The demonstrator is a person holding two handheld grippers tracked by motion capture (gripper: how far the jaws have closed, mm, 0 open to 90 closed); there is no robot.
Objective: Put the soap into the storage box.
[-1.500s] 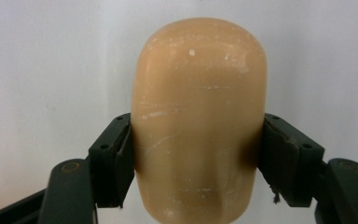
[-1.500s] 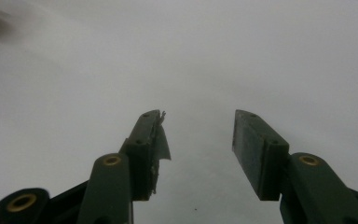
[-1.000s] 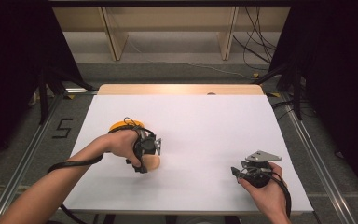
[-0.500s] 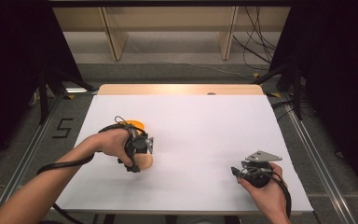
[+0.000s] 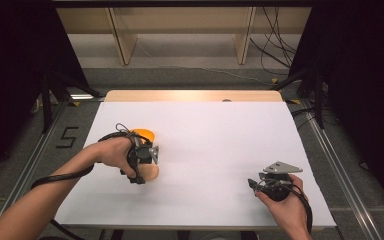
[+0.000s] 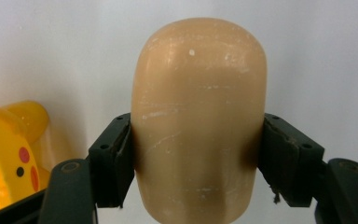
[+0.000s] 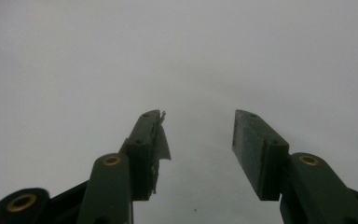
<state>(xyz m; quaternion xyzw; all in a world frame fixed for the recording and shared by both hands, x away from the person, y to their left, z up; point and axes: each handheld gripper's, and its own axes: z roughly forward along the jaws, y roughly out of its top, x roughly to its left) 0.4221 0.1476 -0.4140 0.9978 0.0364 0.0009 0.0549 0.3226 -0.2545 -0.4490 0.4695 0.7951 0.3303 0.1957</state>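
Left tongs (image 6: 198, 154) are clamped on a tan rounded block (image 6: 199, 121), one jaw on each side, sitting on the left part of the white tabletop (image 5: 220, 130); a yellow toy (image 5: 142, 135) with red spots is right beside it, on the far side of the hand; right tongs (image 7: 198, 154) rest near the front right corner, jaws spread apart with nothing between them, some torn padding on one jaw.

The tan rounded block (image 6: 198, 121) looks smooth and waxy, with pale scuffs. The yellow toy (image 6: 4, 158) is glossy plastic. The white tabletop (image 5: 220, 135) is matt, its far edge bare wood.
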